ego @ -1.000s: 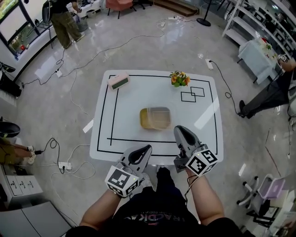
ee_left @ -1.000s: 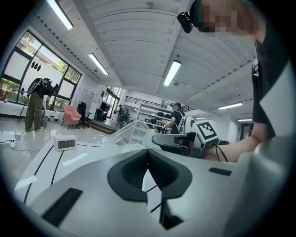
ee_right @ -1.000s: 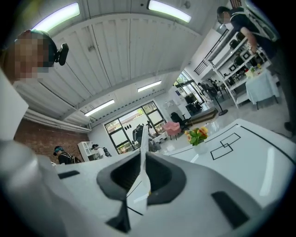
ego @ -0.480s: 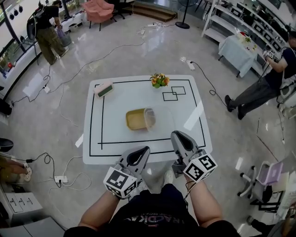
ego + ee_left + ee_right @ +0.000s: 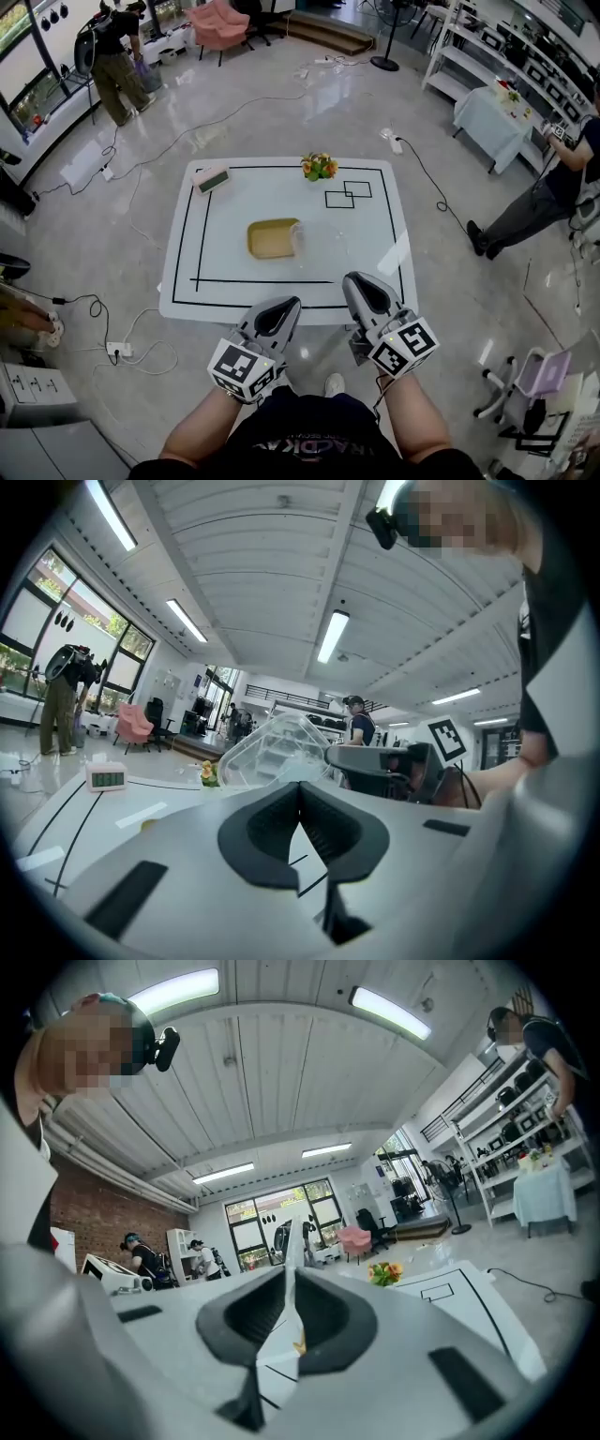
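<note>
Yellow container sits near the middle of the white counter, inside the black outline, with a clear lid standing up at its right edge. A digital clock lies at the far left corner and a small bunch of flowers at the far edge. The left hand-held gripper and the right hand-held gripper hover at the near edge, well short of the container.

In the left gripper view, the left hand-held gripper has its jaws pressed together on nothing; the clear lid rises beyond them, with the clock far to the left.

In the right gripper view, the right hand-held gripper is likewise closed and empty, and the flowers stand ahead to the right
</note>
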A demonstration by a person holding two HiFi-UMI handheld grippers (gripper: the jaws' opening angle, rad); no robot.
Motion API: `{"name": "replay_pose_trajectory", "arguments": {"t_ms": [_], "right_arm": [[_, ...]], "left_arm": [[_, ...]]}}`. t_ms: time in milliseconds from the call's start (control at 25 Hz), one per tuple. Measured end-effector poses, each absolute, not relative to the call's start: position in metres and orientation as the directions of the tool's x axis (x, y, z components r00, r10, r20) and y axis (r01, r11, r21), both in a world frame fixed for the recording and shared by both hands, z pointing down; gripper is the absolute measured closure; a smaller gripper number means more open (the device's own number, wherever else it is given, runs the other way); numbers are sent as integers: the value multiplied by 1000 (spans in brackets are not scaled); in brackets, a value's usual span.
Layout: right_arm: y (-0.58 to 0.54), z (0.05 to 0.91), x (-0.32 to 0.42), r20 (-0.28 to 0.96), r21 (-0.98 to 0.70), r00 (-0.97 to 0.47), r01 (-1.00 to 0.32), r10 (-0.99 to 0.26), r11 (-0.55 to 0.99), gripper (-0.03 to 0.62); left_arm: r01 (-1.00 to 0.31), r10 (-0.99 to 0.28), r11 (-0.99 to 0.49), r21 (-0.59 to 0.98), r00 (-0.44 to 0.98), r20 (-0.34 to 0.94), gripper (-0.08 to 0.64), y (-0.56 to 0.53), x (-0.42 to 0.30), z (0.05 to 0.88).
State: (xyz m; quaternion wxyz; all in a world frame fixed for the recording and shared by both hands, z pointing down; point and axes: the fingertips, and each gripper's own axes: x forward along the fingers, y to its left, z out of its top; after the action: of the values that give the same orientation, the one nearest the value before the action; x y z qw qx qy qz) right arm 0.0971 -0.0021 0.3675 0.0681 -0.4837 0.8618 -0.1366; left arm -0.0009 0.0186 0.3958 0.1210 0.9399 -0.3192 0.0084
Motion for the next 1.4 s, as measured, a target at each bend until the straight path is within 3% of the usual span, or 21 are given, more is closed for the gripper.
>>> {"name": "replay_pose_trajectory", "arguments": {"t_ms": [640,1400], "right_arm": [[55,367,110,-27,-316,-721,-651,-692,690,558],[90,371,120,-45,-315,-765,-599,-642,736,558]], "left_arm": [[-796,-798,-568,207,595,96,555,100,18,392],[-835,-837,-524,169,542,76,555,141,33,387]]}}
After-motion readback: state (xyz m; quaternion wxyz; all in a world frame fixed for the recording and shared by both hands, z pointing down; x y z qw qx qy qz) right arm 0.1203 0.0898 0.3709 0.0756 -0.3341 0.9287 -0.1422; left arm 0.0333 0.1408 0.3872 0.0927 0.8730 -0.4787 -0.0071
